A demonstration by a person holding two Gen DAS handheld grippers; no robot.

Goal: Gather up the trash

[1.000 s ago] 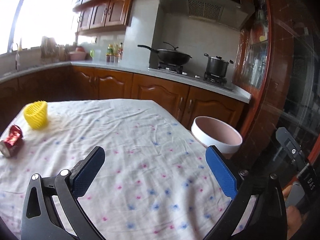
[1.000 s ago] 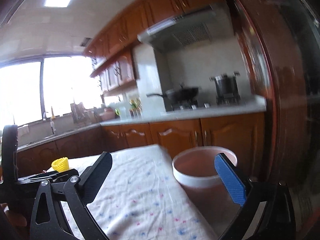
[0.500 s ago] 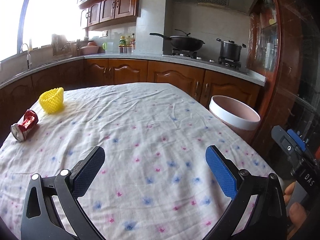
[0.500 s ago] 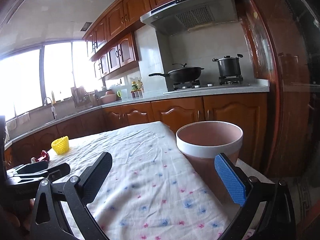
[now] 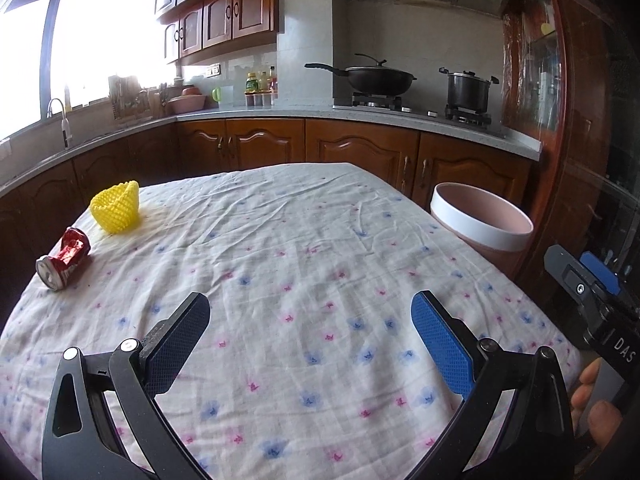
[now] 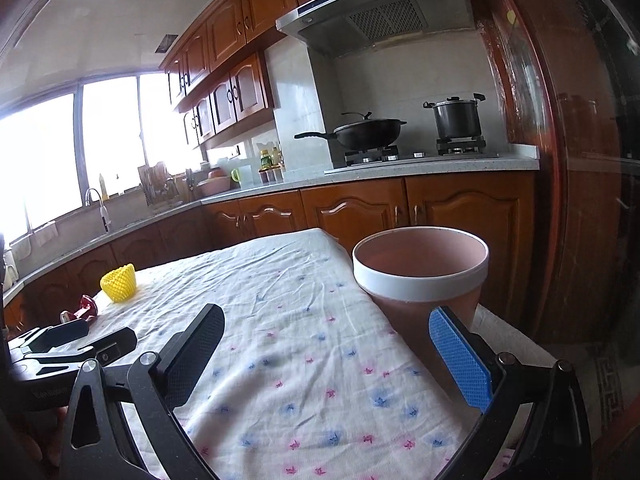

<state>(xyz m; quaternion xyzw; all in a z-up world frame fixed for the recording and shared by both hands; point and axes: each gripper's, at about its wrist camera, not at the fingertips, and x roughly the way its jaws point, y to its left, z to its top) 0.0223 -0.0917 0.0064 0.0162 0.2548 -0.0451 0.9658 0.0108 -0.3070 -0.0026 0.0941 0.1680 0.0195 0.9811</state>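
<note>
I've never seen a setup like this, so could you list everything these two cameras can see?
Crushed can: one, red, lying on its side at the table's far left edge.
Foam net sleeve: one, yellow, standing just behind the can.
Bin: one, pink with a white rim, beside the table's right edge, open.
Tablecloth: one, white with blue and pink flowers, covering the table.
Wok: one, black, on the stove.
Pot: one, dark, lidded, on the stove.
Bottles: several, on the counter.
Left tongs: open, holding nothing, above the cloth.
Right tongs: open, holding nothing, near the bin.
</note>
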